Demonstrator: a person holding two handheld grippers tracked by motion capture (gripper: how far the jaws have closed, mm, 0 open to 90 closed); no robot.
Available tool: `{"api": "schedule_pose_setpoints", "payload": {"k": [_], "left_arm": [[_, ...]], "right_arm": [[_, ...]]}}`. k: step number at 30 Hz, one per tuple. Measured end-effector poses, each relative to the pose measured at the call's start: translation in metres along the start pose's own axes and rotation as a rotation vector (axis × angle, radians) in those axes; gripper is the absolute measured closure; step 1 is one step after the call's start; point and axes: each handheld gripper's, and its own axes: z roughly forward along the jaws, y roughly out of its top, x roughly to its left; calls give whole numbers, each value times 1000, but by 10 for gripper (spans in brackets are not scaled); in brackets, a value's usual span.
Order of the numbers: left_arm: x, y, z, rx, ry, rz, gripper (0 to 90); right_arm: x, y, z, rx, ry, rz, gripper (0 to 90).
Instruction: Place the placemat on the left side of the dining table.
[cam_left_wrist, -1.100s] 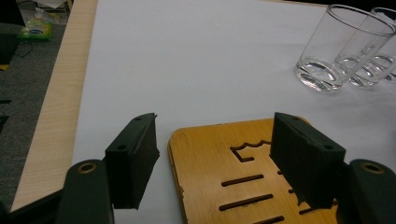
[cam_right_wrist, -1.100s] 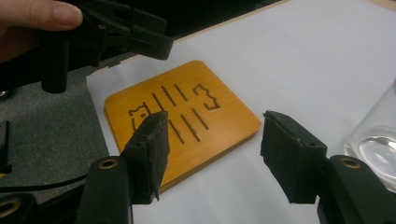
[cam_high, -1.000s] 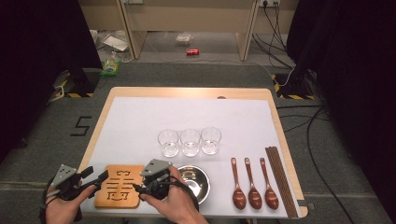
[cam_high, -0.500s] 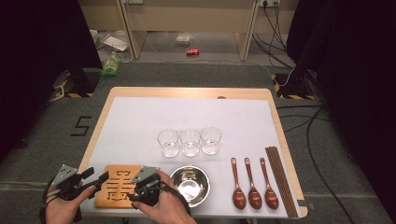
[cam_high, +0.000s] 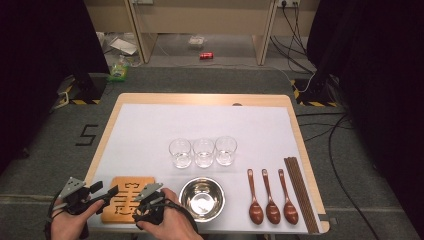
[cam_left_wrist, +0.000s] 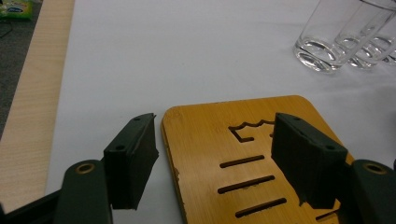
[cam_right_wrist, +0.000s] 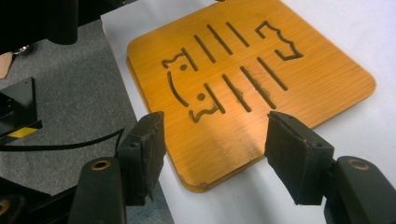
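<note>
A square bamboo trivet (cam_high: 127, 192) with cut-out slots lies at the near left of the white sheet. My left gripper (cam_high: 106, 191) is open at its left edge. In the left gripper view, one jaw stands over the sheet and the other over the trivet (cam_left_wrist: 224, 135), with the left gripper (cam_left_wrist: 215, 154) holding nothing. My right gripper (cam_high: 139, 206) is at the trivet's near right corner, pointing left. In the right gripper view, the right gripper (cam_right_wrist: 215, 149) has just been opening its jaws. They straddle the corner of the trivet (cam_right_wrist: 243, 56) without pressing on it.
A steel bowl (cam_high: 190, 192) sits just right of the trivet. Three empty glasses (cam_high: 203, 152) stand in a row behind it, also visible in the left gripper view (cam_left_wrist: 322, 42). Three wooden spoons (cam_high: 272, 200) and dark chopsticks (cam_high: 300, 192) lie at the near right. The table's near edge is close to both hands.
My right hand has moved left and down, from the bowl's edge to the trivet's near right corner. The bowl now shows fully. The left hand has stayed put.
</note>
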Motion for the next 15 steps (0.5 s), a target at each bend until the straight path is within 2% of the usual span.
{"api": "schedule_pose_setpoints", "payload": {"k": [15], "left_arm": [[0, -7, 7, 44, 2, -5, 308]], "right_arm": [[-4, -5, 9, 28, 16, 3, 373]]}}
